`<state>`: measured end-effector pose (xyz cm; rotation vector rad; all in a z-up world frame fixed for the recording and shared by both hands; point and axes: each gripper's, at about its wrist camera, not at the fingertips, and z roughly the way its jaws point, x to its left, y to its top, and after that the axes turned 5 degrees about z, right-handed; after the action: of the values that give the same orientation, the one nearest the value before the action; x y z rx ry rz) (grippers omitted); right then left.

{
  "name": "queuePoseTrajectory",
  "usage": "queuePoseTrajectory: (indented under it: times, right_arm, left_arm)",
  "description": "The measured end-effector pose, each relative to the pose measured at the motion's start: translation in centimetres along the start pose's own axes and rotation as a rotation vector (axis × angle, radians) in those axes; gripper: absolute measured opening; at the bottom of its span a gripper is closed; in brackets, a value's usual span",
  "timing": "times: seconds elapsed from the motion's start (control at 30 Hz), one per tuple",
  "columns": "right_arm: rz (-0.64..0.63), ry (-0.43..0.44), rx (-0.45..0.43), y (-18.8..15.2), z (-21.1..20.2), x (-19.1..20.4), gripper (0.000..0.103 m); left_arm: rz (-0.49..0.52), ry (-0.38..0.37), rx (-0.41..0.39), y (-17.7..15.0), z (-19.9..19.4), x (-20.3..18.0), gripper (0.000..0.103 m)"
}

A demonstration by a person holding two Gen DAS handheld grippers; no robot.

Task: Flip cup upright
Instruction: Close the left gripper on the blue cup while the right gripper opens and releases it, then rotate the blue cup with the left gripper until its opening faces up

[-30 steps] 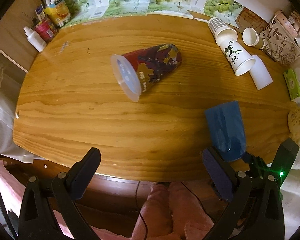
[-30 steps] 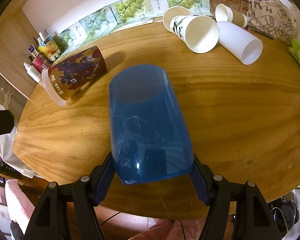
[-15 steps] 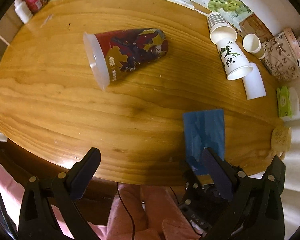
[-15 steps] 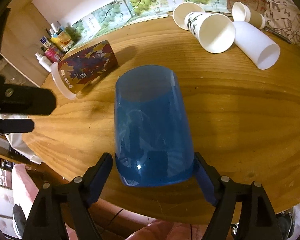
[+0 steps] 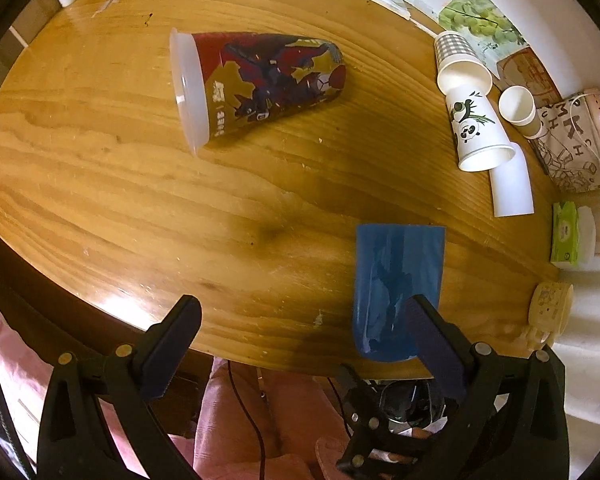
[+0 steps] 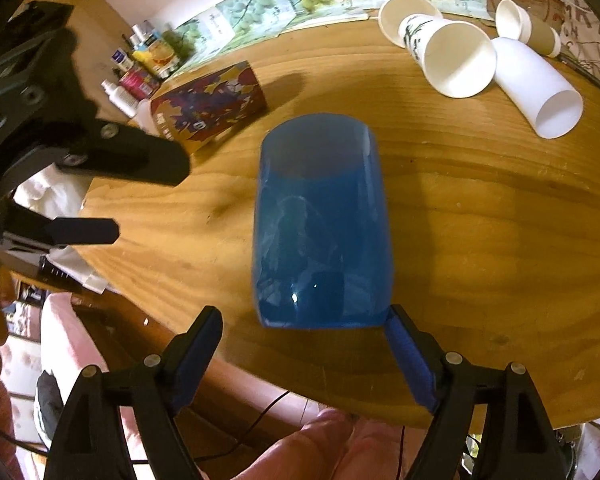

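Note:
A translucent blue cup (image 6: 322,224) lies on its side on the wooden table (image 6: 480,240), its mouth towards the far side. It also shows in the left wrist view (image 5: 396,288) near the table's front edge. My right gripper (image 6: 304,344) is open, its fingers just behind the cup's base and apart from it. My left gripper (image 5: 300,344) is open and empty above the front edge; it shows at the left of the right wrist view (image 6: 112,196). A red and gold printed cup (image 5: 260,84) with a clear lid lies on its side further back.
Several white paper cups (image 5: 476,120) lie and stand at the back right, beside a patterned bag (image 5: 572,148). Bottles (image 6: 140,68) stand at the far left corner. A green tissue pack (image 5: 564,232) sits at the right edge.
My right gripper has drawn back from the blue cup and its fingers have spread wider. My left gripper has moved in over the table towards the blue cup.

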<state>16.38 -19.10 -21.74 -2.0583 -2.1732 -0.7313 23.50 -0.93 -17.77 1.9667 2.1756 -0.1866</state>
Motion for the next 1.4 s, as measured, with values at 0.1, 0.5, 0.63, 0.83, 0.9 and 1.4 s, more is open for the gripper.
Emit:
queuePoseTrajectory:
  times: [0.1, 0.5, 0.63, 0.83, 0.9, 1.4]
  right_arm:
    - [-0.031, 0.015, 0.019, -0.4, -0.4, 0.1, 0.084]
    - [-0.111, 0.035, 0.086, -2.0, -2.3, -0.6, 0.090]
    - [-0.111, 0.031, 0.095, -2.0, -2.9, -1.6, 0.090]
    - [-0.104, 0.018, 0.087, -1.2, -4.1, -3.6, 0.090]
    - [-0.097, 0.016, 0.083, -0.9, -4.3, -4.2, 0.090]
    - [-0.059, 0.006, 0.124, 1.0, -4.4, -8.2, 0.090]
  left_arm:
    - [-0.018, -0.007, 0.003, -0.1, 0.3, -0.2, 0.102]
    - [-0.111, -0.042, -0.004, 0.0, 1.2, -0.8, 0.102]
    - [-0.138, -0.056, -0.002, 0.3, 1.9, -1.2, 0.102]
    - [-0.157, -0.069, 0.012, 0.7, 2.9, -2.2, 0.102]
    - [-0.167, -0.097, 0.021, 0.7, 3.3, -2.5, 0.102]
    - [-0.216, -0.158, 0.079, 1.1, 5.9, -4.1, 0.090]
